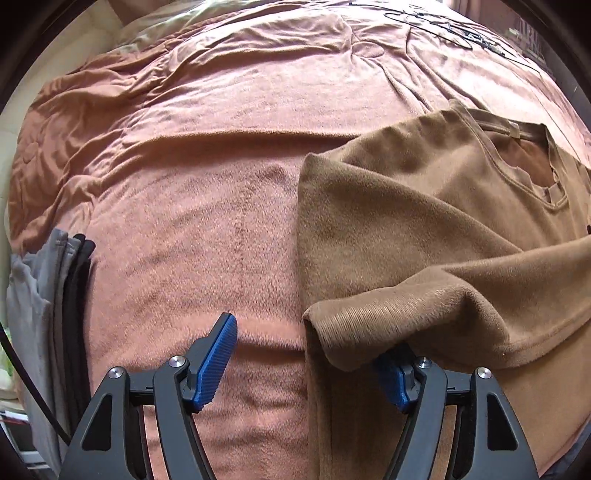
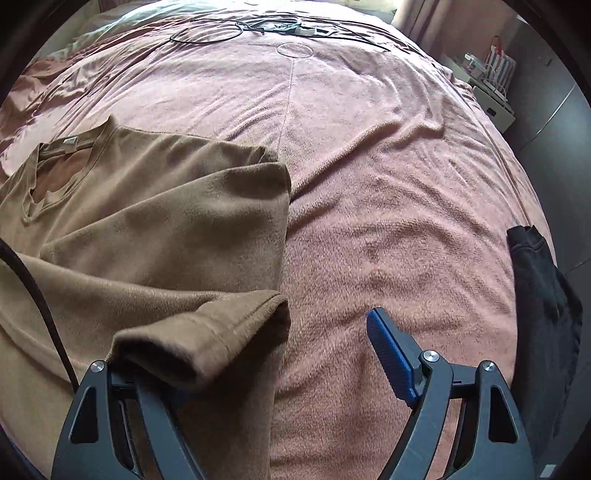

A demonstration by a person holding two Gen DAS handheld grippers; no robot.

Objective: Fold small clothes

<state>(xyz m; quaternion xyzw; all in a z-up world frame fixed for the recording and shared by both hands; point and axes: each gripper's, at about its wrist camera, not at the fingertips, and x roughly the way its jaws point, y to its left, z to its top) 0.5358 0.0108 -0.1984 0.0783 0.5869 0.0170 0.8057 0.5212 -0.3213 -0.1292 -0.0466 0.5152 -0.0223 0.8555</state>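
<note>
A brown shirt (image 1: pixel 424 221) lies on a pink bedspread (image 1: pixel 207 206), its neckline toward the far side. My left gripper (image 1: pixel 310 354) is open; a folded corner of the shirt's hem drapes over its right finger and hides the pad, while the left blue pad (image 1: pixel 218 362) is bare. In the right wrist view the same shirt (image 2: pixel 159 206) lies at the left. My right gripper (image 2: pixel 284 354) is open; a shirt corner covers its left finger, and the right blue pad (image 2: pixel 391 358) is bare.
A stack of folded grey and black clothes (image 1: pixel 55 295) lies at the bed's left edge. A dark garment (image 2: pixel 543 306) lies at the bed's right edge. Black cables (image 2: pixel 258 29) lie at the far end. A white unit (image 2: pixel 491 96) stands beyond the bed.
</note>
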